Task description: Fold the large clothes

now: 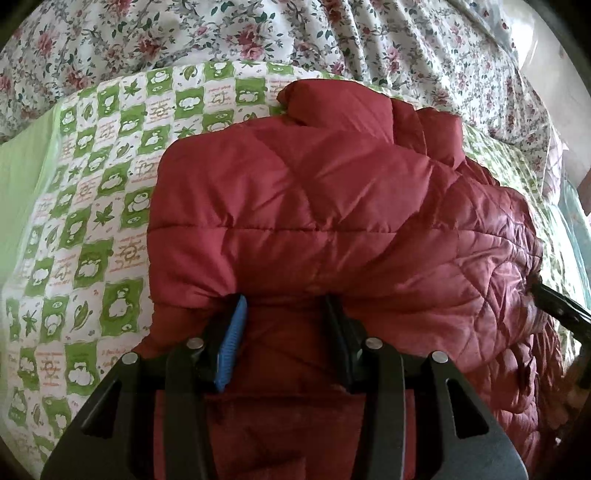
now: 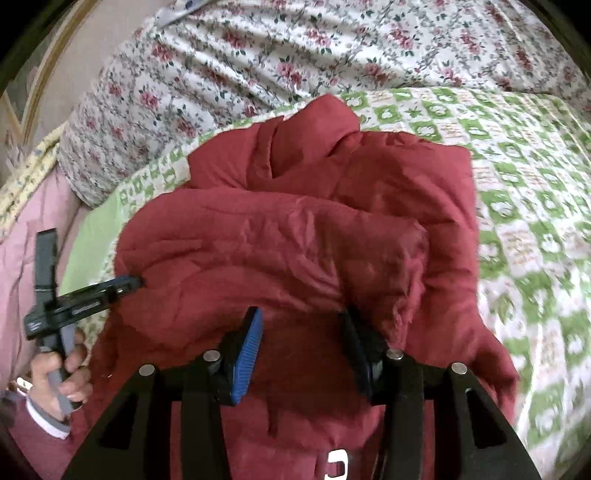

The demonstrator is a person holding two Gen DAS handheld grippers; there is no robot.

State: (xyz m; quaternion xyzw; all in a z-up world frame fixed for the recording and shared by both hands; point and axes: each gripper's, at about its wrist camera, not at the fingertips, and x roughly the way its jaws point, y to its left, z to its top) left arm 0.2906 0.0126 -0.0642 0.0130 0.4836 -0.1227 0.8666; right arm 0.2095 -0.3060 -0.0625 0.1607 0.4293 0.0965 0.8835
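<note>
I found the red jacket (image 1: 295, 206) bunched on the green-check quilt (image 1: 85, 206) of the bed, approx. half folded, sleeves still loose. Left tongs (image 1: 284, 314) and right tongs (image 2: 303, 332) each clenched a jacket fold. Flattening and final fold outstanding.

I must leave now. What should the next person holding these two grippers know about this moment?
Left gripper: closed on a thick fold of the red padded jacket, near edge.
Right gripper: jaws apart, jacket fabric bunched between them; a firm pinch cannot be told.
Jacket: heaped on the green checked quilt, floral bedding behind.
Done: partly folded over itself, quilted lining showing on one side.
Left: probably lay the fold down, flatten, tidy the bundle.
</note>
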